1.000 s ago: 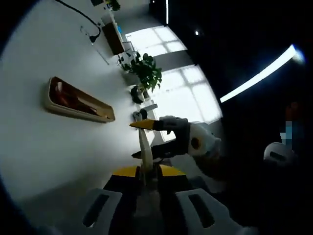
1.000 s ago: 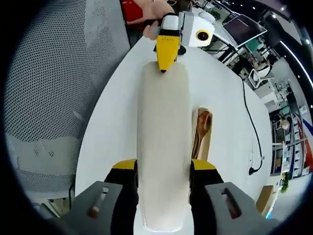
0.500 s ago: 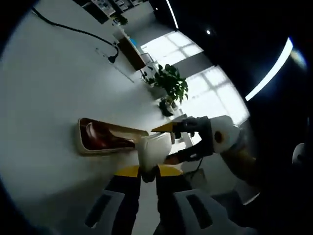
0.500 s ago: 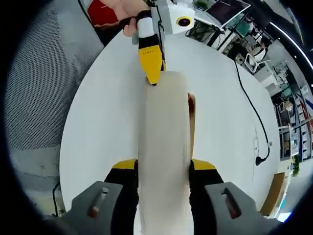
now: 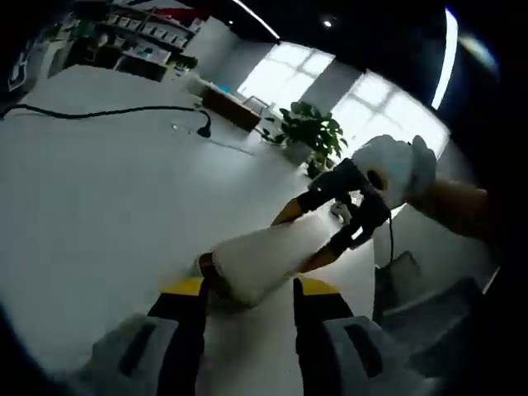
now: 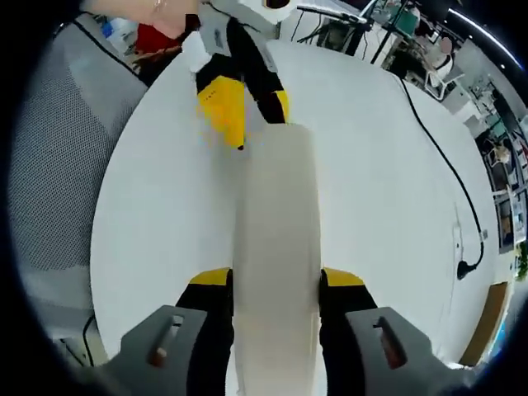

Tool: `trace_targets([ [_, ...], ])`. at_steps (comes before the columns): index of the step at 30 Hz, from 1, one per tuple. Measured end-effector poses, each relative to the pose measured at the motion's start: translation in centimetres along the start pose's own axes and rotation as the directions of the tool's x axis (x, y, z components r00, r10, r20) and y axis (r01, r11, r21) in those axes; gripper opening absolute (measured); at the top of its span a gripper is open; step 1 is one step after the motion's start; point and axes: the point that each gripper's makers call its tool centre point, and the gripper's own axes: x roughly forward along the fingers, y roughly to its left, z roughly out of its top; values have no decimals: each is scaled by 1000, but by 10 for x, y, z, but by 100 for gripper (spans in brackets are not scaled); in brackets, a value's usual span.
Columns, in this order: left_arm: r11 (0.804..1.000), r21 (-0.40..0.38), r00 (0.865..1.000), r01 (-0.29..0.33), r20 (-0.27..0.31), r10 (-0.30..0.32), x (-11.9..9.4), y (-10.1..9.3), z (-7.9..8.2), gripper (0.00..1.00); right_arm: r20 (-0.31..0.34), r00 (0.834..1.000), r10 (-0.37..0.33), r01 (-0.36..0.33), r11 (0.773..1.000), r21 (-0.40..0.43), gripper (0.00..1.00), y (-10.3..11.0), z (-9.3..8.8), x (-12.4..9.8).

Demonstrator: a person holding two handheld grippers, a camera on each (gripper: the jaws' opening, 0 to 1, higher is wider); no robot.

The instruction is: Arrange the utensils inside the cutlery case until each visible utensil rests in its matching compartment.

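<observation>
While the white case lid is lying lengthwise between its jaws, the right hand-held gripper is clamping the lid's near end above the white tabletop. At 12 o'clock in the right gripper view, the left hand-held gripper is closing on the lid's far end. In the left gripper view, the lid is running toward 2 o'clock from the left hand-held gripper to the right hand-held gripper; a brown edge beneath it cannot be identified. A black cable is crossing the tabletop at 10 o'clock.
</observation>
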Motion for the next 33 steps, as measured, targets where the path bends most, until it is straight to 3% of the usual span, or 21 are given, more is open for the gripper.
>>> trace_targets([
  [2, 999, 42, 1000, -19, 2, 19, -3, 2, -2, 62, 8, 999, 35, -35, 999, 19, 39, 1, -1, 5],
  [4, 997, 79, 998, -19, -55, 23, -5, 2, -15, 67, 0, 999, 41, -41, 999, 32, 39, 2, -3, 8],
  [9, 995, 99, 996, 13, -94, -3, -3, -6, -28, 65, -13, 998, 60, -59, 997, 41, 39, 4, -7, 12],
  [21, 996, 78, 995, 42, -99, -34, 2, -10, -29, 62, -1, 997, 78, -78, 993, 93, 39, 9, -3, 13],
  [33, 995, 78, 992, 55, -115, -46, 6, -15, -35, 61, -37, 997, 69, -67, 996, 56, 40, 9, -3, 14],
])
